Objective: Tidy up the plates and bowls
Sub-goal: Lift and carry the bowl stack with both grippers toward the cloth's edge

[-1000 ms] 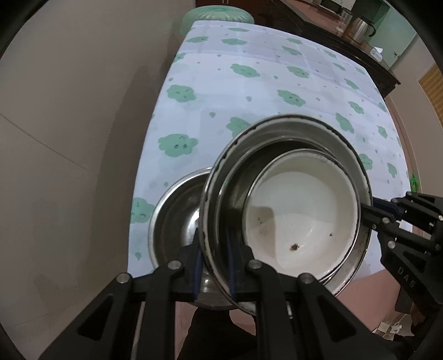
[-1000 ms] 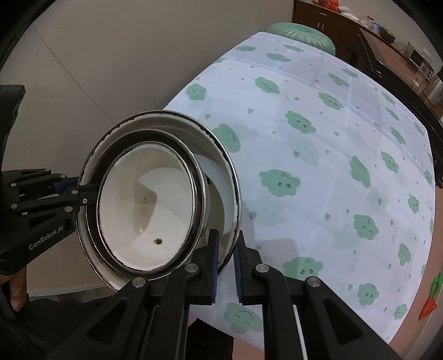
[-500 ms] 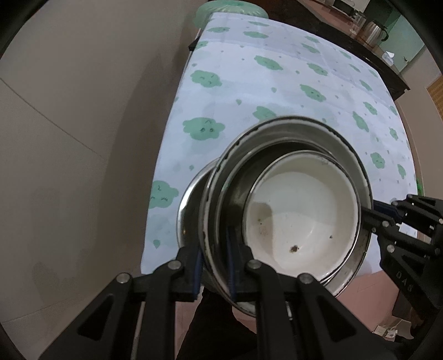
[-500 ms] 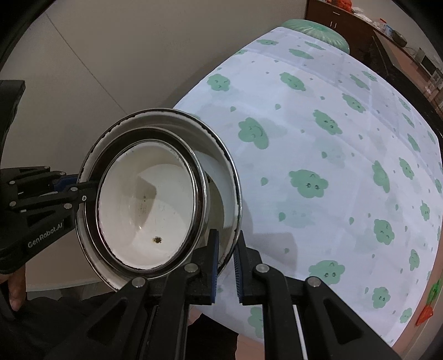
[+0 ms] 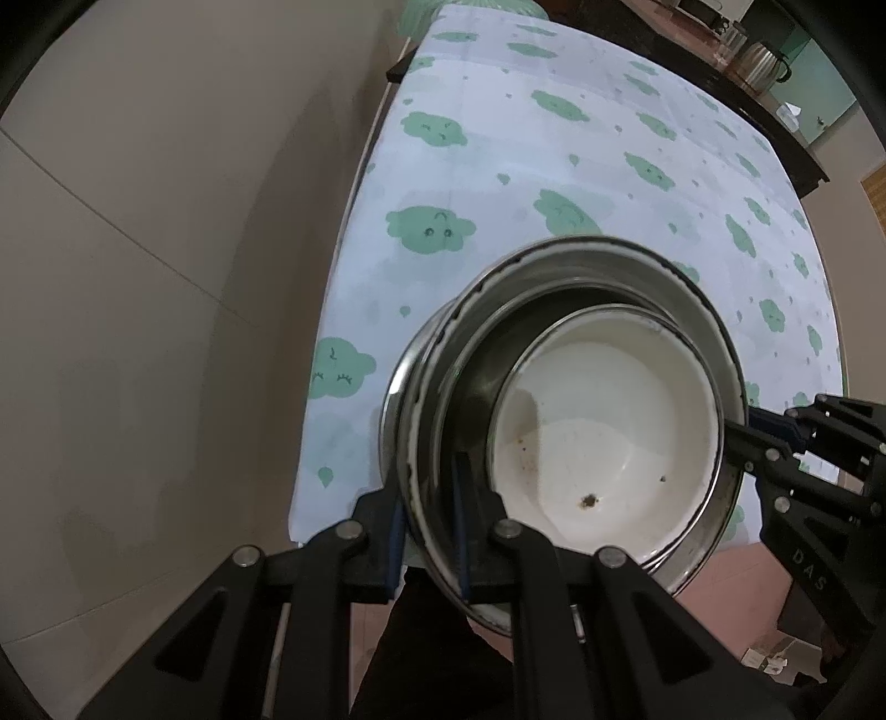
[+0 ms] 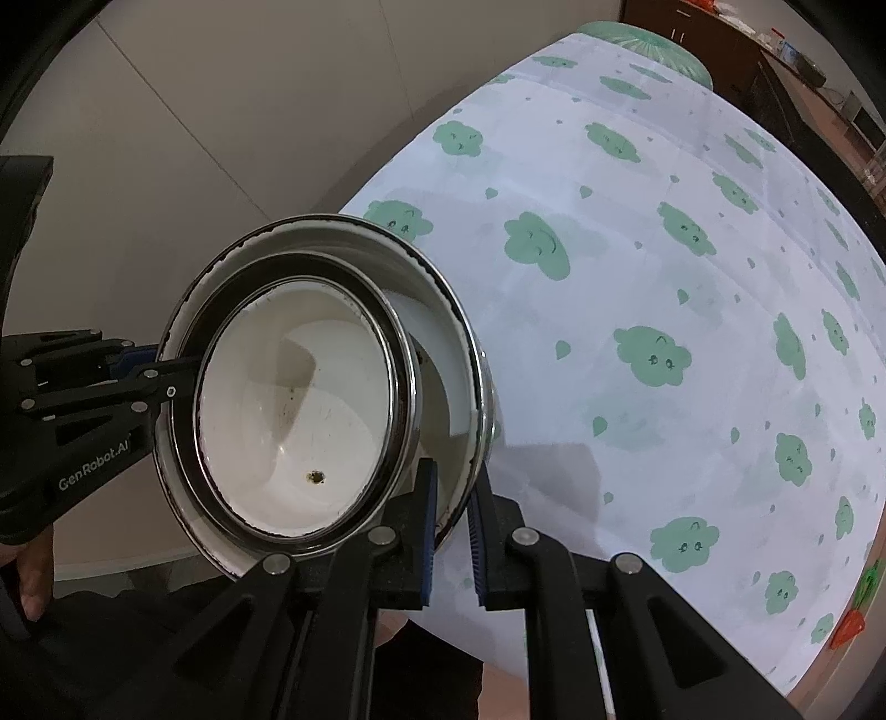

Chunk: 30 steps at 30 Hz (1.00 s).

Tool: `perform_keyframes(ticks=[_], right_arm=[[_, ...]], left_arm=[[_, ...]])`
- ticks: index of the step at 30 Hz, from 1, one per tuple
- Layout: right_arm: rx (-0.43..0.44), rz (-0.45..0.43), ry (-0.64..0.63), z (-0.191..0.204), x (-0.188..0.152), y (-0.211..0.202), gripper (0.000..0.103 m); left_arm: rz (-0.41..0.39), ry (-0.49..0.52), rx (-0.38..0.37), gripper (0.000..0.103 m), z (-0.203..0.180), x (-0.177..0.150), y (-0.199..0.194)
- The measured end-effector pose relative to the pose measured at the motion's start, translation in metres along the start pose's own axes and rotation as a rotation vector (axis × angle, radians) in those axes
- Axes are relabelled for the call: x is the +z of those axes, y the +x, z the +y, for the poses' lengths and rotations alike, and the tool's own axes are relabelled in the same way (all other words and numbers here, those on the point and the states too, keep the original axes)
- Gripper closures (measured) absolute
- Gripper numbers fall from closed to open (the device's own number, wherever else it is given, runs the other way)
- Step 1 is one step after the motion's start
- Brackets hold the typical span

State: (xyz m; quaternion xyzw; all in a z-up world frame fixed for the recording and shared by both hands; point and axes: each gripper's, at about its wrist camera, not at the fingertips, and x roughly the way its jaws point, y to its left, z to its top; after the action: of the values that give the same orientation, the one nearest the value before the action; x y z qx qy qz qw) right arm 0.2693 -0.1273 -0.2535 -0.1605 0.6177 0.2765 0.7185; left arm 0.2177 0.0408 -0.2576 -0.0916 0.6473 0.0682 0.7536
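Observation:
A large white enamel basin with a dark chipped rim [image 5: 554, 260] [image 6: 443, 354] holds a smaller white enamel bowl [image 5: 603, 421] [image 6: 293, 410] with brown specks inside. My left gripper [image 5: 426, 531] is shut on the basin's left rim. My right gripper [image 6: 451, 531] is shut on the basin's right rim; it also shows at the right of the left wrist view [image 5: 775, 437]. The stack is held above the near edge of the table. The rim of a steel bowl [image 5: 390, 410] peeks out under the basin.
The table wears a white cloth with green cloud prints [image 5: 554, 144] [image 6: 664, 249]. A beige tiled wall [image 5: 166, 221] runs along its left side. A dark sideboard with a kettle [image 5: 764, 55] stands at the far end. A green stool top [image 6: 637, 39] sits beyond the table.
Both grippers have carried the basin stack over the steel bowl, which is now almost wholly covered. The grip on the rims is unchanged.

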Motion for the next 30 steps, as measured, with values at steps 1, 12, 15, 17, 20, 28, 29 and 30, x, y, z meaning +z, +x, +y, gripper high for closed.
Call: perform_keyframes(ticks=[1,12,15,17,20,28,29,30], right_arm=[[-0.001,0.007,0.000,0.000,0.001,0.002,0.091],[0.006,0.064,-0.016,0.002,0.004,0.018,0.091],[0.007,0.077,-0.021,0.002,0.006,0.021,0.091],[0.010,0.088,-0.023,0.002,0.007,0.023,0.090],[0.010,0.101,-0.027,0.002,0.008,0.027,0.090],[0.007,0.120,-0.037,0.001,0.009,0.028,0.090],[0.006,0.123,-0.039,0.002,0.009,0.028,0.090],[0.005,0.126,-0.042,0.002,0.009,0.028,0.089]], left_arm=[[0.004,-0.002,0.000,0.093,0.001,0.000,0.002],[0.049,-0.012,-0.004,0.093,0.005,0.001,0.021],[0.058,-0.014,-0.005,0.093,0.006,0.001,0.026],[0.061,-0.014,-0.004,0.093,0.006,0.001,0.028],[0.060,-0.011,-0.001,0.093,0.006,0.002,0.027],[0.062,0.007,0.009,0.093,0.003,0.004,0.028],[0.063,0.010,0.012,0.093,0.003,0.004,0.029],[0.065,0.013,0.015,0.093,0.002,0.004,0.028]])
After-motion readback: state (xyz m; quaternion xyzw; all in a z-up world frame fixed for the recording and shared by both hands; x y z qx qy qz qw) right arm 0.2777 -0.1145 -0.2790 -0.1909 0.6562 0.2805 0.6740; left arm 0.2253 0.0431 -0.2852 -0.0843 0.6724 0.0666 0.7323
